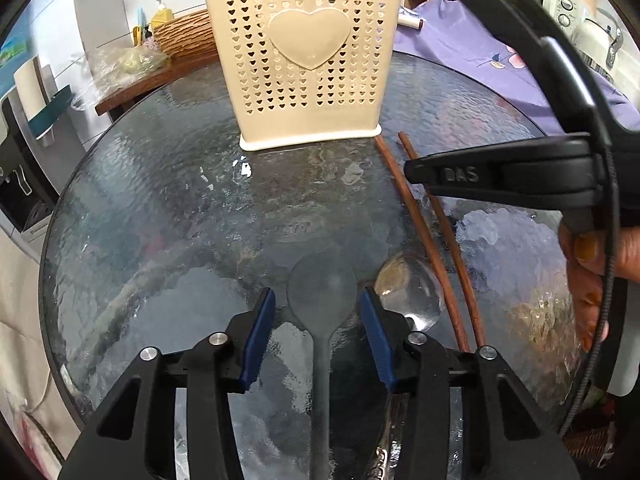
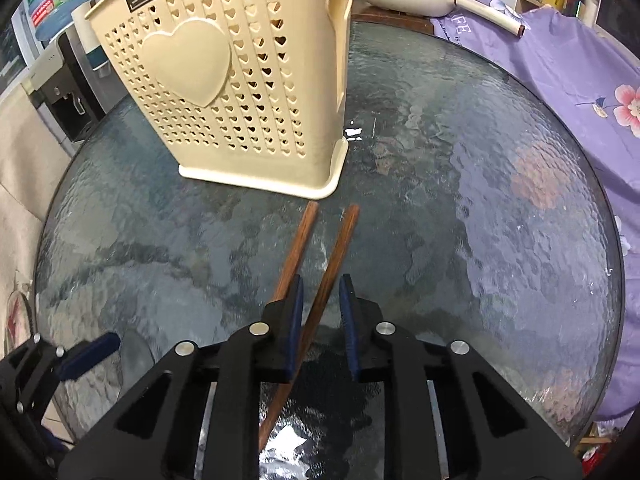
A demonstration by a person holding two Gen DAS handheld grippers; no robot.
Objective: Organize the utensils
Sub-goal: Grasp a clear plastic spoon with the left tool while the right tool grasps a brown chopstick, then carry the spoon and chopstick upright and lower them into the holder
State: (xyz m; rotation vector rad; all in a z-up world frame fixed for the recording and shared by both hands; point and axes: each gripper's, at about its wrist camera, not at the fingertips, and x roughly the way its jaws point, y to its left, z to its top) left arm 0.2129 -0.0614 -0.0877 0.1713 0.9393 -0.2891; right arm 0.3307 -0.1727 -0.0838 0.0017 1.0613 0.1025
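From the left wrist, the left gripper [image 1: 318, 332] stands released, its blue pads either side of a grey spoon [image 1: 322, 300] lying flat on the glass table [image 1: 160, 208] short of the cream utensil holder [image 1: 304, 60]; a steel spoon [image 1: 412, 292] lies just beside it, and the grey one looks light, stiff and thin, so the neck below the bowl seems the surest hold. From the right wrist, the right gripper [image 2: 322, 296] is narrowed around one wooden chopstick [image 2: 320, 292] with its twin [image 2: 294, 252] outside the left pad; whether the pads press yet I cannot tell, and such slim, smooth sticks probably roll, so mid-shaft suits.
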